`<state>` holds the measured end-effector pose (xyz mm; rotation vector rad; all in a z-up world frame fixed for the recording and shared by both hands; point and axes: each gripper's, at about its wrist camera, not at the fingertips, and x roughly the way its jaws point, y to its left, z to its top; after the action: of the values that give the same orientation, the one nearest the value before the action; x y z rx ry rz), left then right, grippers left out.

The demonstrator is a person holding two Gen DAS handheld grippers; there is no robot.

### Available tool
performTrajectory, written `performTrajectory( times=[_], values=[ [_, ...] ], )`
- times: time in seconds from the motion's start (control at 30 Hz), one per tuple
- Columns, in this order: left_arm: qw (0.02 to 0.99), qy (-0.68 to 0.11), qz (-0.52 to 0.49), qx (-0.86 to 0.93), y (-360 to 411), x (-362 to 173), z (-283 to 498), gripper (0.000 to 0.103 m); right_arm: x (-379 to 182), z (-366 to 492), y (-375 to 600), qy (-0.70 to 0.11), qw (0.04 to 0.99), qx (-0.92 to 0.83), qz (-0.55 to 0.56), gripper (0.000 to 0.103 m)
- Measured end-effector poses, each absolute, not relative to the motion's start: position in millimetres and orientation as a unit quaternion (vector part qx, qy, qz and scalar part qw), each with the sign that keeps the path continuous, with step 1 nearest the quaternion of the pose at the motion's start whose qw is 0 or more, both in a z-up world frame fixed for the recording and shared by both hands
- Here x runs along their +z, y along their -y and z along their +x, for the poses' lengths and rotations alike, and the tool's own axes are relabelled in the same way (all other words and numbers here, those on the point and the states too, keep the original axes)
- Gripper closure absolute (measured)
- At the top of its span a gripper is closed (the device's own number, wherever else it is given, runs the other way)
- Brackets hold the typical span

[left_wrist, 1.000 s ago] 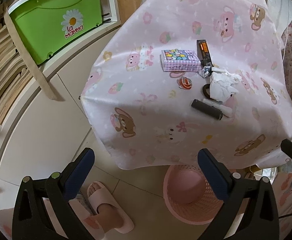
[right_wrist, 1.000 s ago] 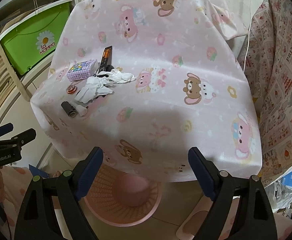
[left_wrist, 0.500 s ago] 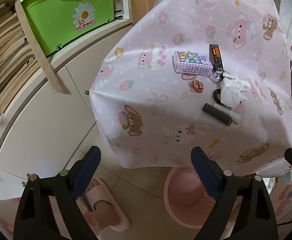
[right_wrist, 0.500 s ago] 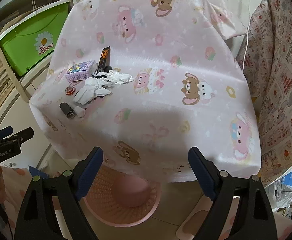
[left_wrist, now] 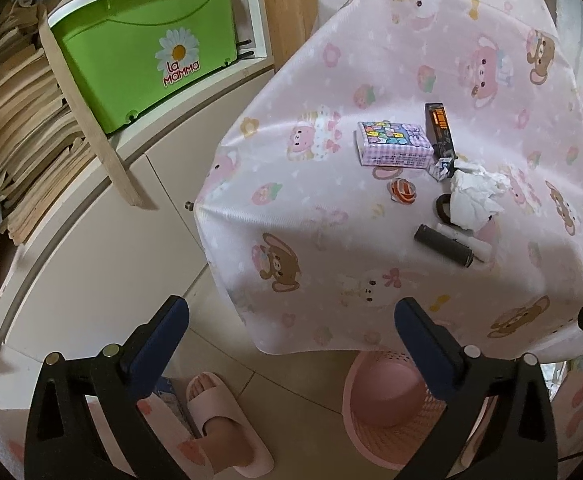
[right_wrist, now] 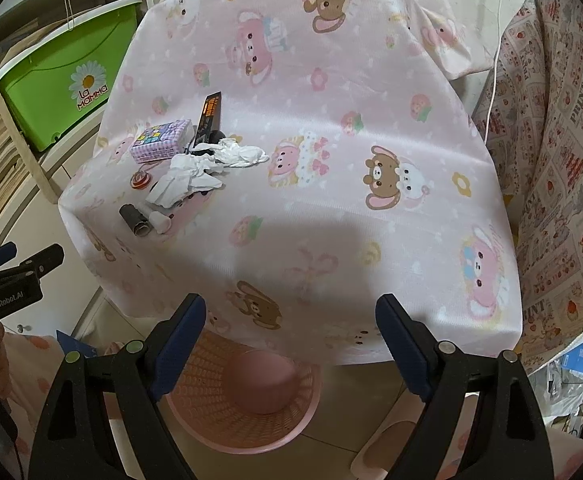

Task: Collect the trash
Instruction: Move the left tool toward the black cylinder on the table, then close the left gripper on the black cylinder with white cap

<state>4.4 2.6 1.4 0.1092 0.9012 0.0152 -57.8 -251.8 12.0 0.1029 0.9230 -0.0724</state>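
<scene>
Now, with both grippers' jaws wide and empty, left gripper (left_wrist: 291, 336) opening, the crumpled tissue (left_wrist: 473, 198) near the bench's (right_wrist: 331, 160) left edge is best pinched mid-wad, then dropped into the pink basket (right_wrist: 247, 408) below the front edge.

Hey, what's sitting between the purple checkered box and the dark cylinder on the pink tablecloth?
A small red-and-white striped round piece lies between the purple checkered box and the dark cylinder; otherwise bare pink tablecloth. The left wrist view shows it best.
</scene>
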Motion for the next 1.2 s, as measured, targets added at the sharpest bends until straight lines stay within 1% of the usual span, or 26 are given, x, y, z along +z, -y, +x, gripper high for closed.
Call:
performTrajectory(
  times=[0.1, 0.17, 0.27, 0.33, 0.53, 0.77, 0.83, 0.93, 1.07, 1.2],
  values=[
    [0.902, -0.430, 0.039, -0.007, -2.8, 2.7, 3.3, 0.001, 11.3, -57.1, 251.7, -0.447, 0.893, -0.035, 0.050, 0.015],
    [0.913, -0.407, 0.028, -0.009, -3.2, 8.0, -0.6, 0.001, 11.2, -57.1, 251.6, -0.447, 0.892, -0.035, 0.051, 0.015],
    [0.927, -0.374, 0.036, 0.003, -0.1, 16.8, -6.3, 0.001, 11.2, -56.9, 251.2, -0.447, 0.893, -0.035, 0.051, 0.015],
    [0.929, -0.366, 0.044, 0.004, 1.5, 20.0, -7.7, 0.001, 10.9, -56.3, 251.1, -0.447, 0.892, -0.035, 0.051, 0.015],
    [0.917, -0.398, 0.012, -0.010, -3.1, 14.5, -2.6, 0.001, 5.4, -54.0, 255.6, -0.463, 0.883, -0.035, 0.069, 0.015],
    [0.909, -0.414, 0.041, -0.031, 6.2, 9.5, -2.7, 0.001, 5.9, -53.9, 254.1, -0.460, 0.885, -0.035, 0.066, 0.015],
    [0.909, -0.411, 0.039, -0.052, 9.0, 7.7, -5.0, 0.001, 5.9, -53.4, 253.7, -0.463, 0.883, -0.034, 0.067, 0.015],
    [0.910, -0.406, 0.065, -0.054, 17.1, 1.8, -5.6, 0.002, 5.4, -53.7, 251.9, -0.463, 0.883, -0.032, 0.063, 0.015],
    [0.900, -0.429, 0.057, -0.061, 19.8, -8.2, 2.2, 0.002, 5.0, -53.5, 250.5, -0.462, 0.884, -0.036, 0.053, 0.015],
    [0.905, -0.416, 0.066, -0.060, 25.9, -4.9, 1.6, 0.002, 4.3, -52.7, 250.7, -0.465, 0.883, -0.036, 0.052, 0.015]
  ],
)
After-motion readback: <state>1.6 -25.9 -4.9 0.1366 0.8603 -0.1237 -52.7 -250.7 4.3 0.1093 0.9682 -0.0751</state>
